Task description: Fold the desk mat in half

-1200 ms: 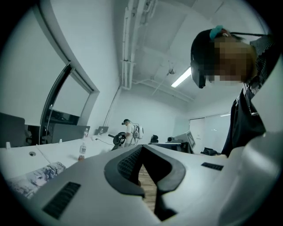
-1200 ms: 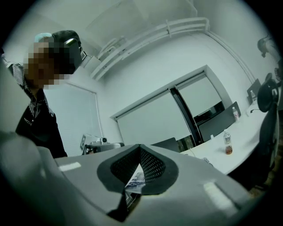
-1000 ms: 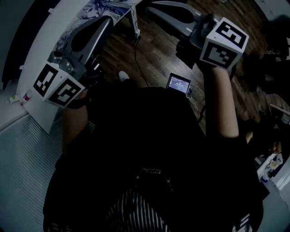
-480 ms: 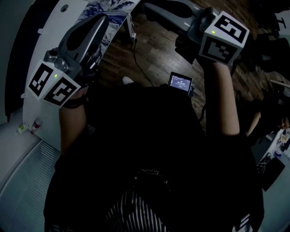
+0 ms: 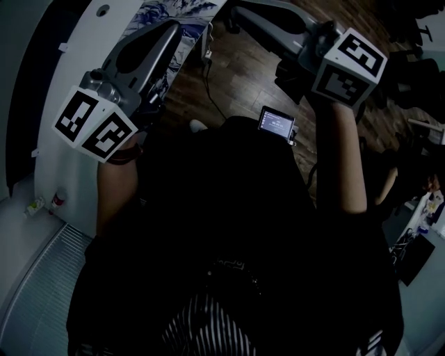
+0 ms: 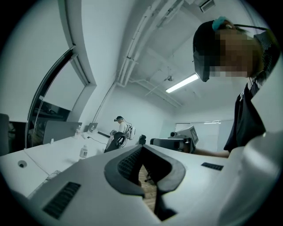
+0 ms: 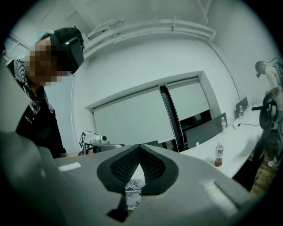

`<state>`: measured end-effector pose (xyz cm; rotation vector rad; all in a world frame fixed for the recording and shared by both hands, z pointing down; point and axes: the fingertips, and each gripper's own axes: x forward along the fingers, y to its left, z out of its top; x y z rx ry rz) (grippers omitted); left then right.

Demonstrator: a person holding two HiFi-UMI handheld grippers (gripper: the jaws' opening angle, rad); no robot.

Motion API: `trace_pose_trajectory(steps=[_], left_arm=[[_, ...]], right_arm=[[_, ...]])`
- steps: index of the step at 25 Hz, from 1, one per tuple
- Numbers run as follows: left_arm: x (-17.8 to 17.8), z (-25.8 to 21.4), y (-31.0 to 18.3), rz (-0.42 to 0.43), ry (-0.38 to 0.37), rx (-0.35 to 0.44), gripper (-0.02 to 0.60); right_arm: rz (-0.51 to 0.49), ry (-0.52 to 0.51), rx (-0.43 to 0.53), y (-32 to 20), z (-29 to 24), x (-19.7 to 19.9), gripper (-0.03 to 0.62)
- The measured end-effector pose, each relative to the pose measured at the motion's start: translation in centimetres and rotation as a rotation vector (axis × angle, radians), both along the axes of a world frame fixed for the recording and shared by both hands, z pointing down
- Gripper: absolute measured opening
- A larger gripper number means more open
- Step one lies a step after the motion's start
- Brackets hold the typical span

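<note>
The desk mat [image 5: 177,7], printed in blue and white, lies on the white desk [image 5: 76,49] at the top of the head view; most of it is cut off by the frame. My left gripper [image 5: 167,29] points level over the desk edge just short of the mat, its pads meeting at the tip [image 6: 142,148] with nothing between them. My right gripper [image 5: 240,8] hangs over the wooden floor to the right of the desk, also shut and empty [image 7: 140,146]. A strip of the mat's print [image 7: 131,187] shows below its pads.
A small lit screen [image 5: 277,124] sits at the person's chest. A cable [image 5: 208,76] runs over the wooden floor by the desk leg. A small bottle [image 5: 59,199] stands by the wall at the left. Another bottle [image 7: 218,160] is on a far desk. A second person [image 6: 120,128] stands in the distance.
Both grippers have moved forward and a little to the right, toward the desk end with the mat. Their jaws look the same as before.
</note>
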<state>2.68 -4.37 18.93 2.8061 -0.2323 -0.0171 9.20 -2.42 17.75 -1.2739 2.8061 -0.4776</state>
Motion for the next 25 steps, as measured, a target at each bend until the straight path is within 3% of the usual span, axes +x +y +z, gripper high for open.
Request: trace_pose_trajectory(steps=[3,9,14,25], left_arm=[[-1.9,0.2,0.3,0.013,0.007,0.002,0.008],[-5.5,0.6,-1.8,-0.088,0.046,-0.018,0.008],[-6.9,0.4,-3.1,-0.145,0.011,0.010,0.008],[-7.5,0.6,-9.2,-0.259,-0.017,-0.014,0.008]], right_arm=[[-0.019,0.021,-0.009,-0.2,-0.3,-1.0,0.002],[-0.065,0.043,0.020,-3.3,-1.7,-3.1,0.002],[-0.126,0.038,0.053,-5.9,-2.2,-4.9,0.002],[-0.242,0.010,0.033,-13.1,-0.7,-5.5,0.002]])
